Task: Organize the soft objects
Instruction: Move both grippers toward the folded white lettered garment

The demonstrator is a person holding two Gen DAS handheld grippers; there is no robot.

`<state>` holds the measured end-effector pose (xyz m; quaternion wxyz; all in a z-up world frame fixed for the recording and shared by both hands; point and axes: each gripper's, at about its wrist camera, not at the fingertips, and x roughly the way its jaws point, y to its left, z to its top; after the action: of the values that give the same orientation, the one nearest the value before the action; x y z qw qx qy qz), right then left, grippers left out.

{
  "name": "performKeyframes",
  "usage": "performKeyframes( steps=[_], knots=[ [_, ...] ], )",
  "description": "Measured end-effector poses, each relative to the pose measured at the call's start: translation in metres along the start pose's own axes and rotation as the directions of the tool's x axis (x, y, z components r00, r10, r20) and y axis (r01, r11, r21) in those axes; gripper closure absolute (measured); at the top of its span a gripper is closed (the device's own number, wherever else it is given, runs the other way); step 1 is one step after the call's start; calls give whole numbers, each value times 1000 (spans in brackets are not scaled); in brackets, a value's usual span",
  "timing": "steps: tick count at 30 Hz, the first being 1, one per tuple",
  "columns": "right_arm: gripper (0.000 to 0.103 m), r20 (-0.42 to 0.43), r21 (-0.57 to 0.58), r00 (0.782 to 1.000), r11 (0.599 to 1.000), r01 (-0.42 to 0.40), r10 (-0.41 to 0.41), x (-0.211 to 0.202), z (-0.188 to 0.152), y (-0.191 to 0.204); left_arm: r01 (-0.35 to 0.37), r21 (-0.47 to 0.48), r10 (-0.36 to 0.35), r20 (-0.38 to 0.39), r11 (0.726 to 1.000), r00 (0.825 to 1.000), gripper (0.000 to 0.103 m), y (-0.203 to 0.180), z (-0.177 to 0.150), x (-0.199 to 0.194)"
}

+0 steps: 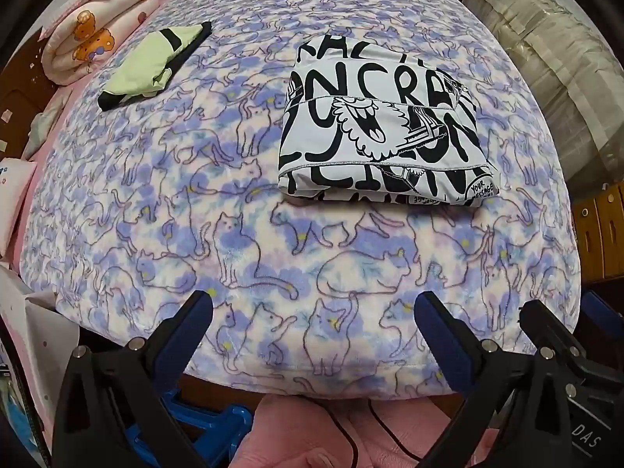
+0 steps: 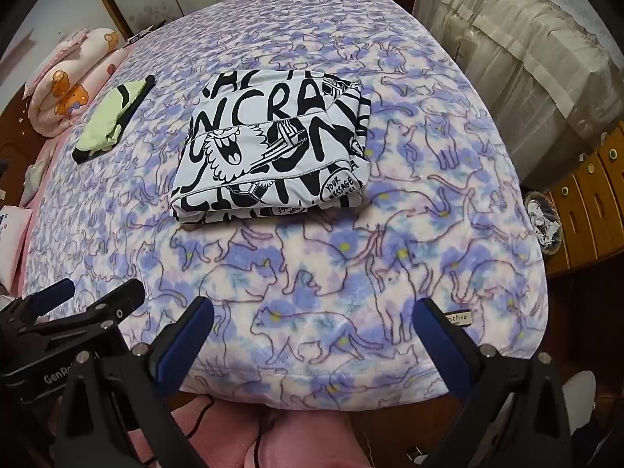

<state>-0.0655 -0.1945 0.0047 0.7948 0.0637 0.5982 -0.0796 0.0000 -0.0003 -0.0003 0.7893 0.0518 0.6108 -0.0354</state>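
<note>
A folded white cloth with black lettering and cartoon print [image 1: 384, 132] [image 2: 273, 156] lies flat in the middle of the bed, which is covered by a purple cat-print blanket [image 1: 249, 241] [image 2: 390, 257]. A folded light green and black garment [image 1: 156, 62] [image 2: 111, 121] rests further back on the left. My left gripper [image 1: 314, 308] hovers open over the blanket's near edge, well short of the printed cloth, nothing between its fingers. My right gripper [image 2: 312, 314] is likewise open and empty at the near edge, and the left gripper [image 2: 93, 300] shows beside it on the left.
A rolled pink bear-print quilt [image 1: 93, 27] [image 2: 70, 82] lies at the bed's far left corner. A plastic-covered beige piece [image 1: 546, 62] [image 2: 526, 58] stands to the right, with wooden drawers [image 2: 589, 202] and a small bin [image 2: 544, 222] beside it. Pink fabric [image 1: 312, 433] sits below the grippers.
</note>
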Motion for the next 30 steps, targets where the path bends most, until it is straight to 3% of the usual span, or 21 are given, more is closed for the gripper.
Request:
performKeyframes(
  steps=[16, 23, 30],
  knots=[
    [0, 3, 13, 1000, 1000, -26, 26, 11, 9, -7, 27, -6, -27, -4, 1000, 1000, 1, -14, 2, 12],
    [0, 19, 5, 996, 996, -85, 85, 29, 43, -22, 76, -41, -75, 13, 996, 997, 1, -6, 39, 18],
    [1, 9, -27, 978, 978, -209, 209, 80, 95, -46, 53, 17, -53, 11, 998, 999, 1, -8, 98, 69]
  ],
)
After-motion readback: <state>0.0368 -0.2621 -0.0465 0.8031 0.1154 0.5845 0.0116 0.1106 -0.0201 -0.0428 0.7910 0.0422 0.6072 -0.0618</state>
